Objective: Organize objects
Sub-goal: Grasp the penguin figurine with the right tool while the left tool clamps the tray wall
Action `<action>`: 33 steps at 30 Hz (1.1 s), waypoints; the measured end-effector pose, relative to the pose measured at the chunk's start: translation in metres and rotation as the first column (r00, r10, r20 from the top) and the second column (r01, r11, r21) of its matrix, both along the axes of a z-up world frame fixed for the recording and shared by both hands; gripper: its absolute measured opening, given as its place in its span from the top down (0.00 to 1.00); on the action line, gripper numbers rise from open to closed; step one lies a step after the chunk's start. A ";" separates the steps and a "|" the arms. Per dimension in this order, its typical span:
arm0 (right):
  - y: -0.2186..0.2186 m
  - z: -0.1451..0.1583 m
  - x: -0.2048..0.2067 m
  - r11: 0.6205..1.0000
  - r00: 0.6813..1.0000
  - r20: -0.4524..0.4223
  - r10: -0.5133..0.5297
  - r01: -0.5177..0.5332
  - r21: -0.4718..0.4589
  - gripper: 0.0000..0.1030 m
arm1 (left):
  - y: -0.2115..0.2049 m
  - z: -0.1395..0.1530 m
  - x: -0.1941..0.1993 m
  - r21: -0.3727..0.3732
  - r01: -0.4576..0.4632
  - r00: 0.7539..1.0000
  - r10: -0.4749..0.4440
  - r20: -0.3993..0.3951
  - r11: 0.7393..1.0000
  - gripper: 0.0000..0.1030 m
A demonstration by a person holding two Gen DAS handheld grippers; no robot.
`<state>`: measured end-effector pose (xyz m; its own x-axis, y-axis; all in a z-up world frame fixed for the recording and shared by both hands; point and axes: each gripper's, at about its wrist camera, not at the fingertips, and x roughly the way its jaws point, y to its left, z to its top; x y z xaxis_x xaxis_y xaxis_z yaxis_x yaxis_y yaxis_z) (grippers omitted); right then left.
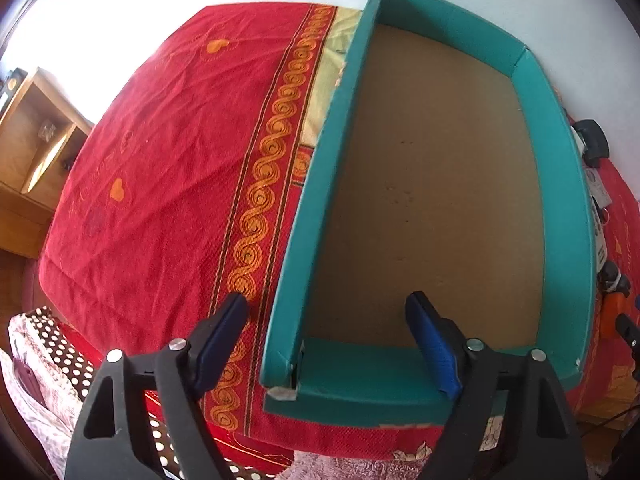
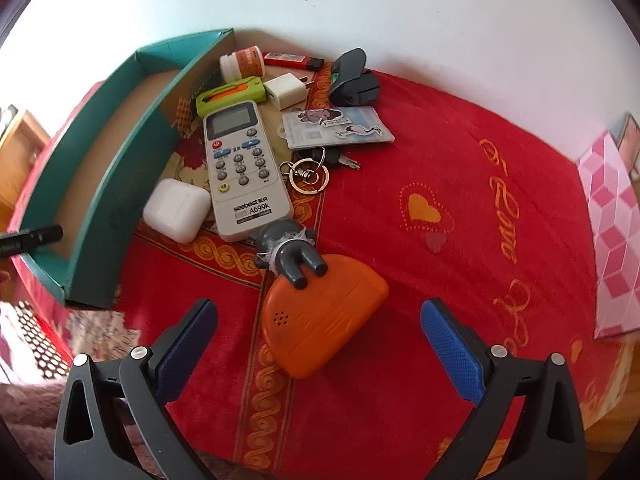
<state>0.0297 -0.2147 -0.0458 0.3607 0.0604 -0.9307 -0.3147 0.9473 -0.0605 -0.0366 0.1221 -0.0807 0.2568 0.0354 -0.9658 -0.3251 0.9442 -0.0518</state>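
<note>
The teal box (image 1: 440, 208) on the bed (image 1: 160, 160) holds nothing; remote (image 2: 244, 168), earbud case (image 2: 176, 210) and orange case (image 2: 324, 316) lie outside. Left tongs (image 1: 328, 312) and right tongs (image 2: 320, 320) gape, gripping nothing.

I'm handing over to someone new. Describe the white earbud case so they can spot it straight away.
Start at the teal cardboard box on the red bedspread and look just outside its long right wall. The white earbud case lies there, against the left edge of the grey-white remote control. It is the only smooth, rounded, unmarked white thing; the white charger plug farther back is square with metal prongs.
</note>
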 end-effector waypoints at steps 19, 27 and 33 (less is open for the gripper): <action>0.040 -0.018 0.033 0.953 0.961 -0.105 0.254 -0.268 -0.145 0.59 | -0.005 0.010 0.016 0.023 0.101 0.995 -0.101 -0.008 0.995 0.67; 0.023 0.024 0.023 0.990 0.989 0.059 0.137 -0.134 -0.044 0.64 | 0.010 0.019 0.008 0.006 0.098 0.995 -0.098 -0.029 0.995 0.91; -0.001 0.024 0.007 1.000 0.995 0.093 0.023 -0.025 0.019 0.64 | -0.004 0.020 0.016 0.058 0.130 0.991 -0.129 -0.029 0.990 0.91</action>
